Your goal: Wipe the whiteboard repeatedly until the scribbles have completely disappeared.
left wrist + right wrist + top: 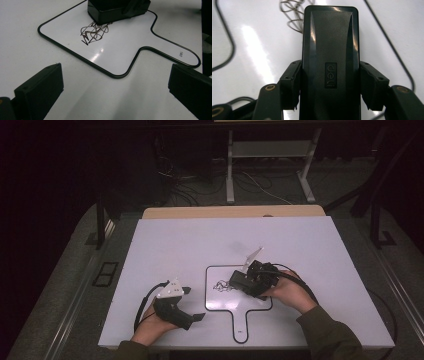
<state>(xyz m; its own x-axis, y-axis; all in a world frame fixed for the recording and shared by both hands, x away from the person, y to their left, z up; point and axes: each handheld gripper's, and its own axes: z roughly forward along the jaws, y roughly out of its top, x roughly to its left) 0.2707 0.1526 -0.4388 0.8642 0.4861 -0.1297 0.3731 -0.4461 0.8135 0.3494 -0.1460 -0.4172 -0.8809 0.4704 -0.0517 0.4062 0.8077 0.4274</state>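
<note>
Whiteboard (220,305); eraser (330,50) between hand-held gripper (329,85) jaws

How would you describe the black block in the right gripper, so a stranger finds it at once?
On the white table lies a paddle-shaped whiteboard with a scribble. The right gripper clamps a black eraser there, the only block beside that scribble.

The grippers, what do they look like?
Both are black. The left gripper carries a grey three-cornered plate and a looping black cable. The right gripper trails a black cable too. The person's sleeves are dark olive.
</note>
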